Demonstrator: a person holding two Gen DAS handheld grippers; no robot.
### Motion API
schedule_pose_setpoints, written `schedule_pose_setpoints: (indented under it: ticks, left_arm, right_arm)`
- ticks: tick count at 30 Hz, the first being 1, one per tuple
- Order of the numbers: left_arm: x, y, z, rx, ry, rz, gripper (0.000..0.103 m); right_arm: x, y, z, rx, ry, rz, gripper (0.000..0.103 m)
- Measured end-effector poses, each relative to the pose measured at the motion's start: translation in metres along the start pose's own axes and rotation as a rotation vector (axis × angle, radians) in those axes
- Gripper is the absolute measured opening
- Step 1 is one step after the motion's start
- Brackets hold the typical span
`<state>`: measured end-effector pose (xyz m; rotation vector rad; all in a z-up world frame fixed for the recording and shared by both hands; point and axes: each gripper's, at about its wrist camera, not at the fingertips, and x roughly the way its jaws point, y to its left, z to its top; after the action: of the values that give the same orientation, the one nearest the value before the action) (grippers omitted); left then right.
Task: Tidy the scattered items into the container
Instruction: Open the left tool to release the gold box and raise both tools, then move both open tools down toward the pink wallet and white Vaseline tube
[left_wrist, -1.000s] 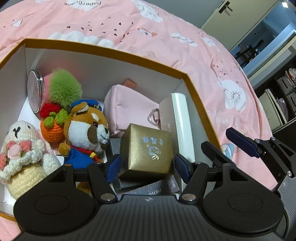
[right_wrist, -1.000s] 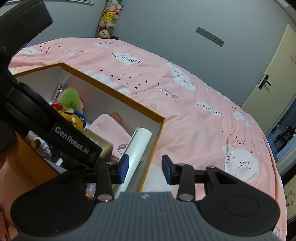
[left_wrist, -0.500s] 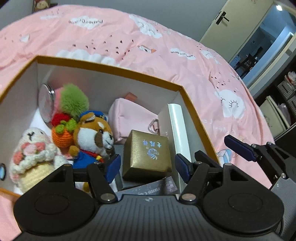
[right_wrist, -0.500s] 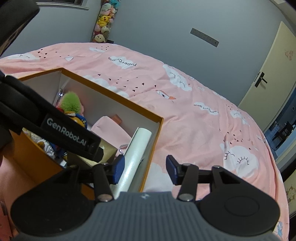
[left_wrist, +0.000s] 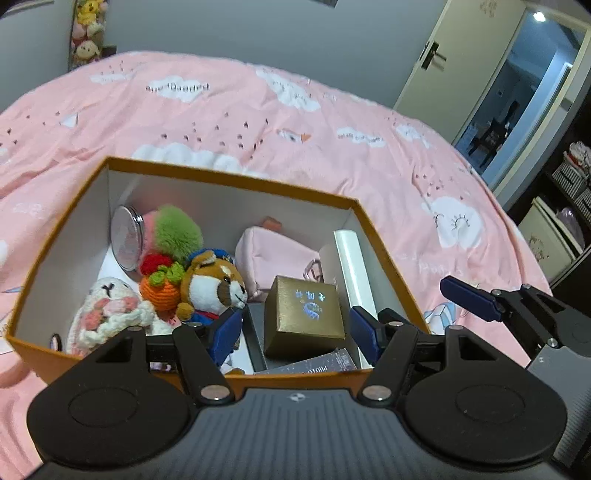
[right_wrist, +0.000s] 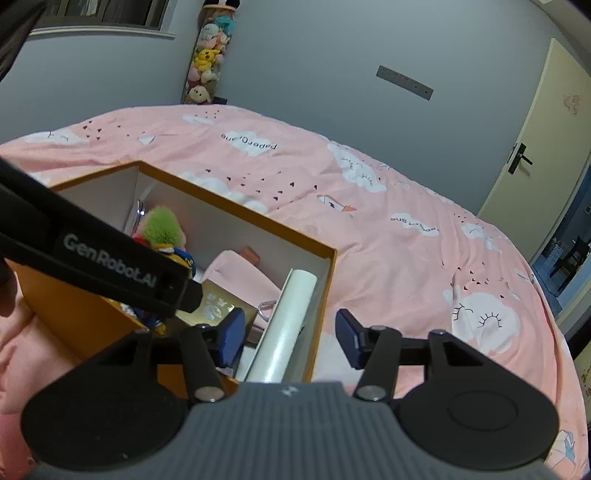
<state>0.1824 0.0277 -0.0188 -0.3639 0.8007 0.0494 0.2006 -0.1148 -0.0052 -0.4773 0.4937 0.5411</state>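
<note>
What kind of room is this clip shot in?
Most likely a bedroom, perhaps a child's: a bed under a pink cloud-print cover, a hanging column of plush toys on the wall, and a door.

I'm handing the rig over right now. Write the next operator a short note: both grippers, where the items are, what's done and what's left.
Left gripper: open, nothing held, poised above the near end of the orange box.
Right gripper: jaws opening, nothing gripped; the white roll shows between them but lies in the box against its right wall.
In the box: gold gift box, bear plush, crochet bunny, crochet carrot, green pompom, round tin, pink pouch.
Done: every item in view is in the box.
Left: no loose items show on the pink bedspread in these views; check out-of-view areas.
</note>
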Motion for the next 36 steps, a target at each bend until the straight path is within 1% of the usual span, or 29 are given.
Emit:
schedule_pose_setpoints:
  ticks: [5,7,9,11,14,17,20,25,28,36]
  left_arm:
    - [-0.023,0.001,-0.004,0.043,-0.083,0.027,0.076]
    - [-0.031,0.003,-0.007,0.055,-0.108,0.04,0.076]
    - [-0.038,0.006,-0.009,0.052,-0.122,0.035,0.076]
    - [-0.044,0.011,-0.01,0.037,-0.132,0.025,0.076]
    - [-0.053,0.015,-0.014,0.046,-0.153,0.022,0.077]
    - [-0.06,0.019,-0.019,0.067,-0.167,0.023,0.08]
    - [-0.067,0.024,-0.028,0.081,-0.186,0.034,0.081]
    - [-0.076,0.033,-0.04,0.097,-0.213,0.035,0.081]
    - [-0.08,0.037,-0.045,0.111,-0.222,0.041,0.083]
    - [-0.076,0.046,-0.067,0.144,-0.172,0.05,0.084]
  right_arm:
    - [-0.013,0.005,-0.001,0.039,-0.04,-0.031,0.059]
    - [-0.019,0.006,-0.002,0.065,-0.061,-0.038,0.063]
    - [-0.025,0.006,-0.003,0.095,-0.087,-0.048,0.07]
    - [-0.031,0.006,-0.004,0.124,-0.108,-0.052,0.071]
    - [-0.038,0.008,-0.006,0.163,-0.126,-0.053,0.073]
    - [-0.046,0.01,-0.01,0.196,-0.144,-0.059,0.084]
    - [-0.054,0.014,-0.015,0.216,-0.165,-0.07,0.085]
    - [-0.063,0.021,-0.024,0.258,-0.168,-0.053,0.087]
    - [-0.064,0.024,-0.03,0.286,-0.16,-0.041,0.089]
    - [-0.062,0.03,-0.052,0.347,-0.106,-0.015,0.093]
